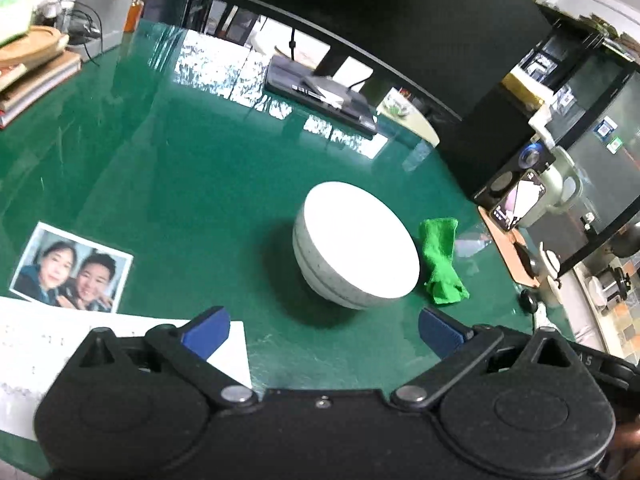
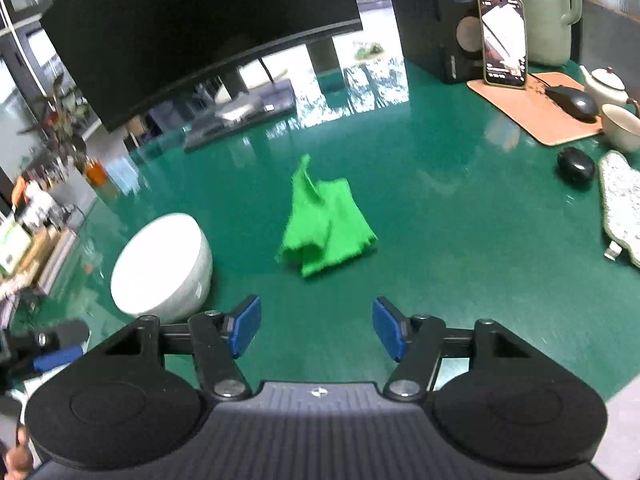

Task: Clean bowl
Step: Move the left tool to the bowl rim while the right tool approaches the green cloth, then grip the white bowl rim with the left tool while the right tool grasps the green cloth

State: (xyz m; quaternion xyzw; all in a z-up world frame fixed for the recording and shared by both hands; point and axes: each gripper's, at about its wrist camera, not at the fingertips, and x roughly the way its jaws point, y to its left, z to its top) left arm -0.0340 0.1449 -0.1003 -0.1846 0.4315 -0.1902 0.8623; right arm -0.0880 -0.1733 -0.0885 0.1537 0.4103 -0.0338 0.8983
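A white speckled bowl [image 1: 356, 244] stands upright on the green table [image 1: 192, 184], and a crumpled bright green cloth [image 1: 440, 262] lies just to its right. My left gripper [image 1: 324, 334] is open, hanging a little short of the bowl with nothing between its blue pads. In the right wrist view the cloth [image 2: 328, 228] lies ahead of my right gripper [image 2: 316, 330], whose blue pads stand apart with nothing between them. The bowl [image 2: 164, 264] sits to the cloth's left. The left gripper's blue finger [image 2: 56, 358] shows at the lower left edge.
A dark monitor [image 2: 200, 28] on its stand rises at the back. A photo [image 1: 72, 268] and a sheet of paper [image 1: 120, 360] lie left of the bowl, with books [image 1: 32, 76] further back. At right are a speaker, a phone [image 2: 505, 42], a mat with a mouse [image 2: 572, 102], and a teapot.
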